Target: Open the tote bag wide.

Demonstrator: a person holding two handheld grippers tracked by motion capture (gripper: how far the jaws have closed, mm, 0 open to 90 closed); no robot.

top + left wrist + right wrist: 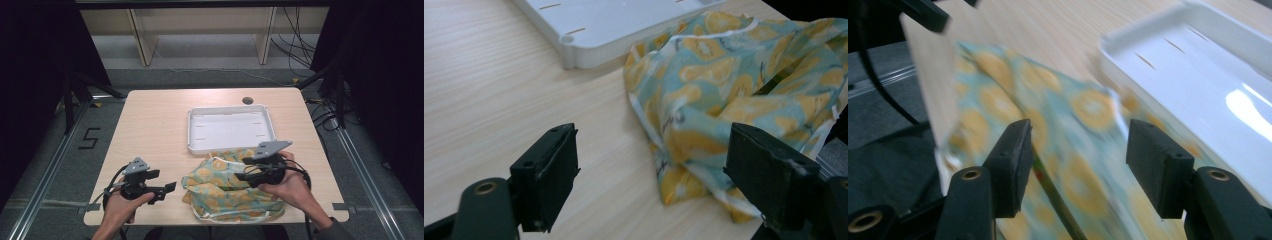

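Note:
A crumpled teal cloth with yellow lemon prints (227, 189) lies at the table's front edge, just in front of a white tray (230, 128). My left gripper (169, 189) rests on the table to the cloth's left, jaws open and empty, pointing at the cloth (729, 95). My right gripper (244, 169) hovers over the cloth's right part, jaws open, with the cloth (1068, 135) below and between them but not pinched. The tray's near corner (574, 45) shows beyond the left gripper (654, 175), and the tray (1198, 85) lies to the right of the right gripper (1078, 165).
The white tray is empty and sits mid-table. A round cable hole (247, 100) lies behind it. Bare wood (150, 130) spreads over the table's left half. Shelving legs and cables stand on the floor beyond the table.

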